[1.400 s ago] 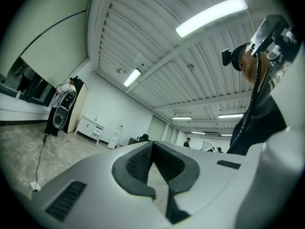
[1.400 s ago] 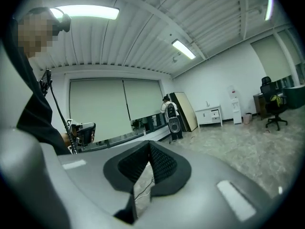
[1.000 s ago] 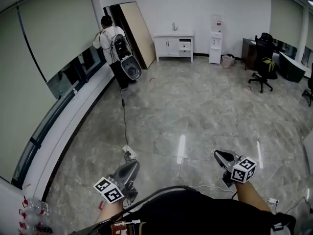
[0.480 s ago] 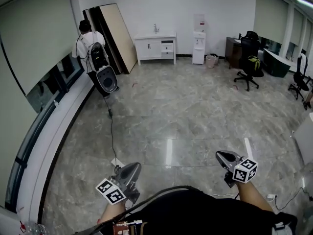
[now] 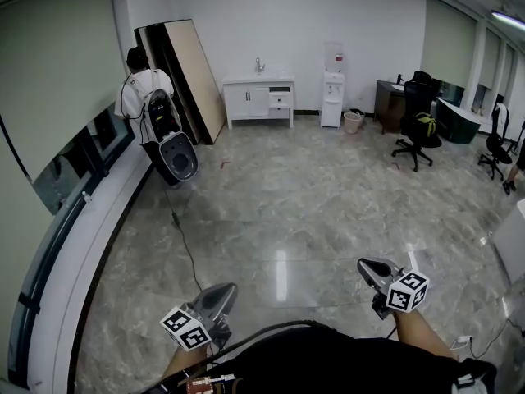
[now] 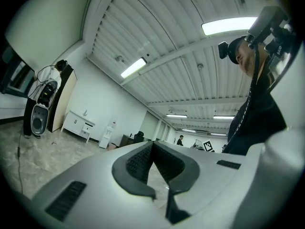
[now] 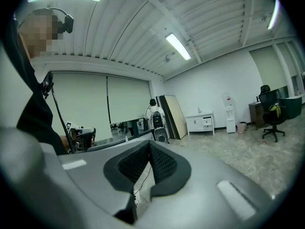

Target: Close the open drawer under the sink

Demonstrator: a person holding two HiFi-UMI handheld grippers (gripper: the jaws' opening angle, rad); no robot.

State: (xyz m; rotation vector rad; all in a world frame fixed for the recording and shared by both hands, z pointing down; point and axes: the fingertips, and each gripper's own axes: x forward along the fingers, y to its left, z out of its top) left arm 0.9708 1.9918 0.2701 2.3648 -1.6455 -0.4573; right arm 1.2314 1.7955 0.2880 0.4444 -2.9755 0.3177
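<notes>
Your left gripper (image 5: 223, 289) and right gripper (image 5: 367, 267) both have the jaws pressed together on nothing, and the open drawer (image 5: 280, 100) under the sink (image 5: 259, 75) is far across the room, so you could trip on the floor cable (image 5: 182, 249) while walking there.

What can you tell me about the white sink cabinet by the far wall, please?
The sink cabinet is a low white unit on short legs. It stands on the grey stone-look floor against the far white wall, between the leaning boards and the water dispenser. A small tap rises from its flat top. Doors fill its left part and a stack of drawers fills the right. The top drawer looks pulled out a little. Nothing else appears to touch it.
</notes>
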